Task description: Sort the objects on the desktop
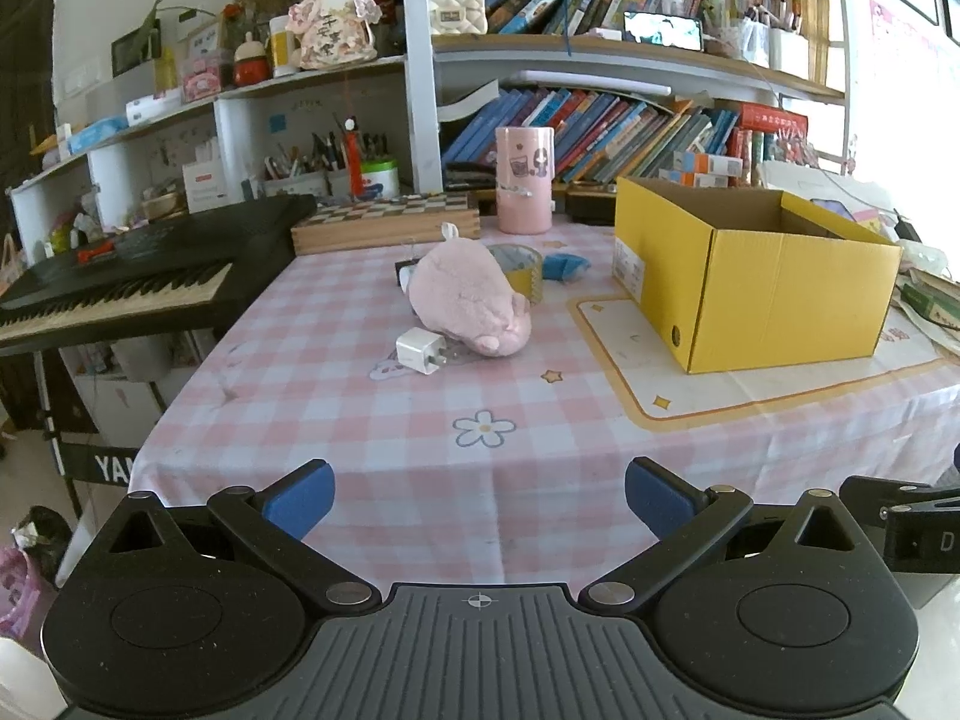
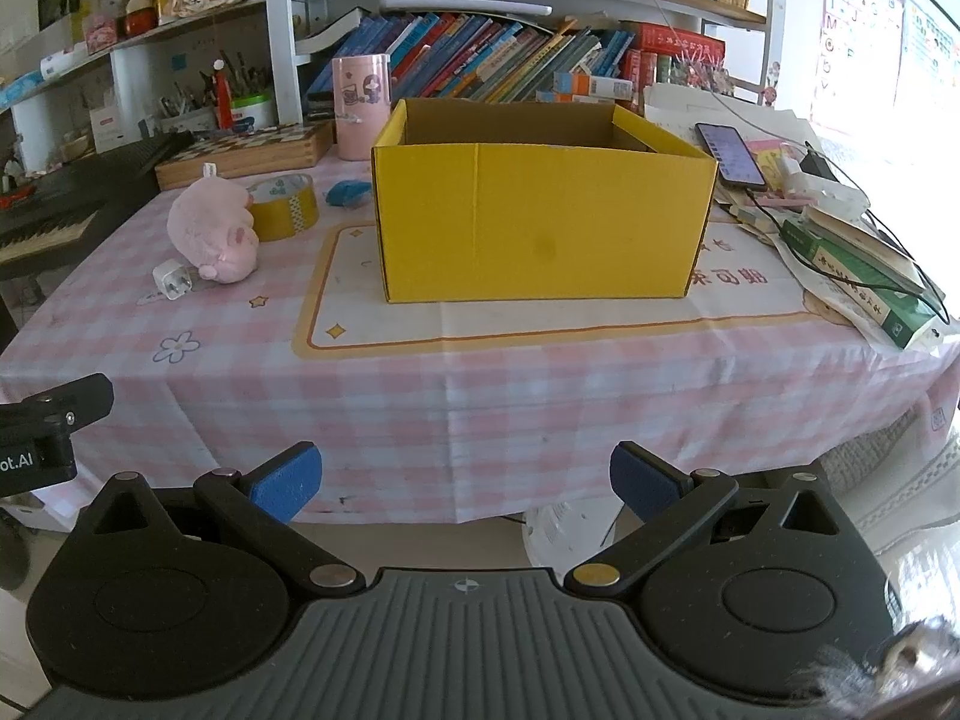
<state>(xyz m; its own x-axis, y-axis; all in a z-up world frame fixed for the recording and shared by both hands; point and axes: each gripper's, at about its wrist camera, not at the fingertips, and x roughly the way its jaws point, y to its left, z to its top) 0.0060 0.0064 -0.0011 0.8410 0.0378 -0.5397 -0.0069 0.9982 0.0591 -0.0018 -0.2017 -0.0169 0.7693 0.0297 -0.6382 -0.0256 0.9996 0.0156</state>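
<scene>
An open yellow cardboard box [image 1: 774, 276] [image 2: 540, 222] stands on the pink checked tablecloth [image 1: 372, 420] [image 2: 420, 372]. Left of it lie a pink plush toy [image 1: 465, 297] [image 2: 210, 225], a white charger plug [image 1: 420, 350] [image 2: 172, 279], a yellow tape roll [image 1: 525, 273] [image 2: 285, 204], a blue object [image 1: 564, 266] [image 2: 347, 192] and a black binder clip [image 1: 403, 271]. My left gripper [image 1: 479, 501] is open and empty at the table's front edge. My right gripper [image 2: 465, 483] is open and empty, in front of the box, off the table.
A pink cup [image 1: 524, 180] [image 2: 360, 108] and a checkered wooden box [image 1: 384, 219] [image 2: 246, 150] stand at the back. A black keyboard [image 1: 120, 276] is at the left. A phone [image 2: 729, 155], cables and books [image 2: 864, 276] lie right of the box. Bookshelves stand behind.
</scene>
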